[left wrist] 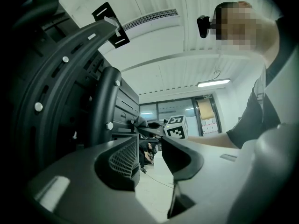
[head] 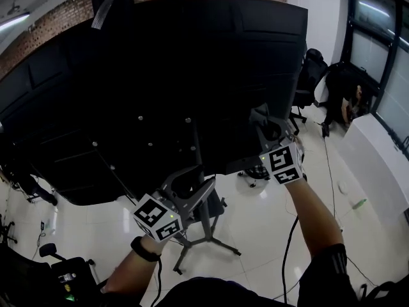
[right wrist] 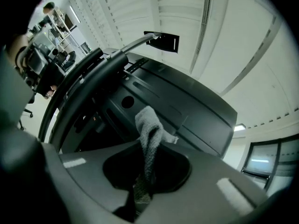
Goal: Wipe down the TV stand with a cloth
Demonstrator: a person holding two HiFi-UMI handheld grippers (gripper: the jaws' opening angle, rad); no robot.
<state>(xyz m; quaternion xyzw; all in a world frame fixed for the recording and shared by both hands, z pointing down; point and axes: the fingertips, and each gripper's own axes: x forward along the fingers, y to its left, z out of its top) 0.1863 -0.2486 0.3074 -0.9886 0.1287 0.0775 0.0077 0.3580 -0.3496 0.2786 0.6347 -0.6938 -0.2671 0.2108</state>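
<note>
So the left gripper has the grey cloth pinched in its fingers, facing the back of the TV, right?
Not quite: the grey cloth is pinched in the right gripper, not the left, as the right gripper view shows. It does face the back of the TV. The left gripper has nothing between its fingers.

**Grey cloth held close to the black TV stand**

The TV stand [head: 206,226] is seen as a dark upright post on splayed feet, with a black screen [head: 160,75] carried on it. The grey knitted cloth [right wrist: 148,127] is pinched, bunched and upright, in the right gripper [right wrist: 145,171], near the stand's upper part.
</note>
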